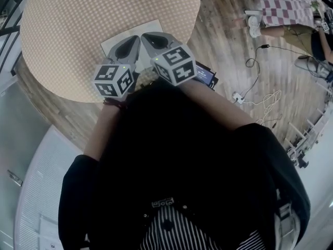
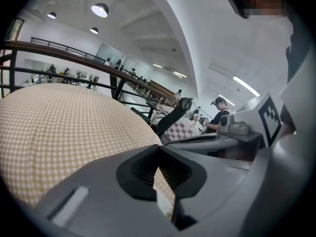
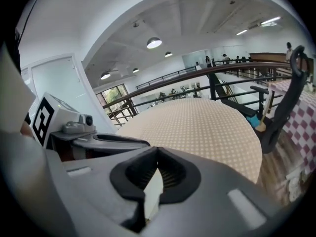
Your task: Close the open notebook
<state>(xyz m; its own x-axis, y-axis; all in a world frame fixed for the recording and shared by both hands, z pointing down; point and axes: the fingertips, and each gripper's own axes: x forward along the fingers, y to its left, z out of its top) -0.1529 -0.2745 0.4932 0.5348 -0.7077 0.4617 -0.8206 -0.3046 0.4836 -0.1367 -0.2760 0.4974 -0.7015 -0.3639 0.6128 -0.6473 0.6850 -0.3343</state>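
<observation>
The notebook [image 1: 150, 26] lies open on the near part of a round table with a tan checked cloth [image 1: 78, 25]; only its white pages show around the grippers. Both grippers hover side by side over it. My left gripper [image 1: 136, 37] and my right gripper [image 1: 145, 34] point toward the far side, jaws together. In the left gripper view the jaws [image 2: 158, 148] meet at their tips, and a strip of white page [image 2: 163, 194] shows in the gap below. The right gripper [image 3: 157, 149] looks the same, shut, with white page [image 3: 153, 191] beneath it. Neither holds anything.
A dark device with a lit blue screen [image 1: 204, 78] sits by the table's near right edge. Cables [image 1: 265, 105] trail over the wooden floor to the right. A red checked table [image 1: 283, 1] and a black chair [image 3: 291, 93] stand beyond. A person [image 2: 219, 116] is in the background.
</observation>
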